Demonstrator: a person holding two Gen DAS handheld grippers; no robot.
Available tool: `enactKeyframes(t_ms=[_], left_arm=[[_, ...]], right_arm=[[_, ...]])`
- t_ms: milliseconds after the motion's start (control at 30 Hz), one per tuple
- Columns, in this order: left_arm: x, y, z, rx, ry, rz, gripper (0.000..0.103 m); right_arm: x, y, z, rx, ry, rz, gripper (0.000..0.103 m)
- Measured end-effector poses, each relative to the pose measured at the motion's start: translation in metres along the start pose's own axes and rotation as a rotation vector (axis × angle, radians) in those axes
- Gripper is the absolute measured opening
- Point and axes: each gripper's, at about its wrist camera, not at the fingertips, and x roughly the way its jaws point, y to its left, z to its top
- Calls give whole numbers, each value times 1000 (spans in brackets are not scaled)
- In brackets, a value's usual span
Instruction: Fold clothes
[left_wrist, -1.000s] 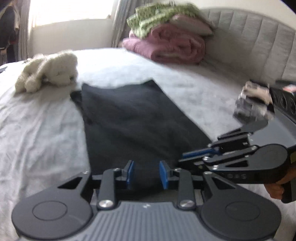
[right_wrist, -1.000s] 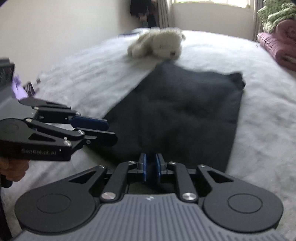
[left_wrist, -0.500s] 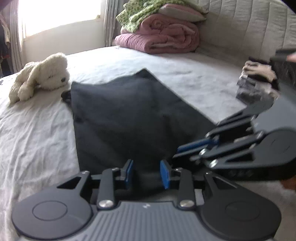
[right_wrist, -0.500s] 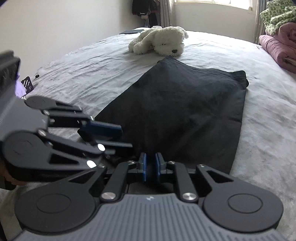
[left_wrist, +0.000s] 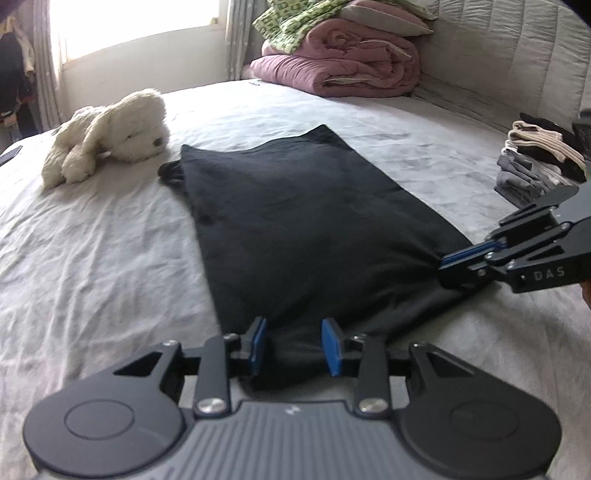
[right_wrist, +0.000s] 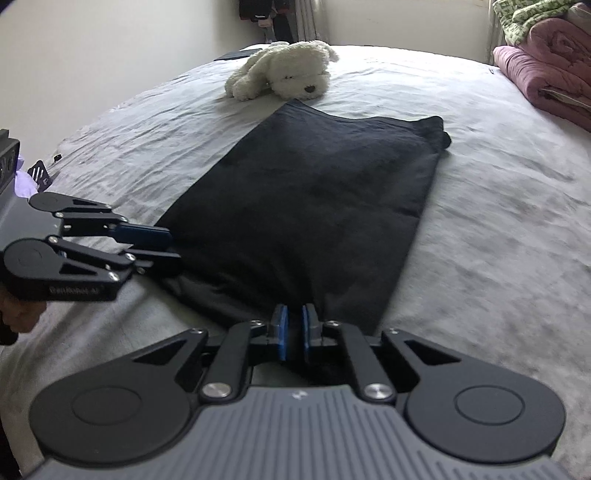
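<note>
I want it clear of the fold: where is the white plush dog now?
The white plush dog lies on the grey bedsheet, upper left in the left wrist view, just beyond the black garment's far corner.

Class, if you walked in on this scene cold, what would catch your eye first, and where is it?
A long black garment lies flat down the middle of the grey bed, its near edge between both grippers. Past its far end lies a white plush dog. A stack of pink and green bedding sits by the headboard.

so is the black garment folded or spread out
Folded: the black cloth garment lies as a narrow doubled rectangle on the grey bedsheet, a sleeve tucked under.
</note>
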Motion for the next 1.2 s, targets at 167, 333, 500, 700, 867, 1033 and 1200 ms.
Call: enactKeyframes(t_ms=[167,333,500,700,867,1033,1200], left_arm=[[-9,14,-4,-47,22,-20,35],[-11,22,-6,-64,46,-9,44],[-12,26,-5,-62,57,-12,45],[-20,44,-6,-94,74,35,43],[-22,58,-7,-129,95,90,38],[-29,66,-5,-206,76,41,37],[-37,77,-7,-429,55,-140,37]], right_arm=[[-4,-8,-1,28,11,-1,7],[-9,-17,-2,58,24,-2,7],[-14,-23,-3,81,42,2,7],[-19,-28,-5,71,64,-17,7],[-22,-32,-7,83,81,-37,21],[-27,-38,-7,120,84,-37,27],[-37,-56,-9,302,54,34,38]])
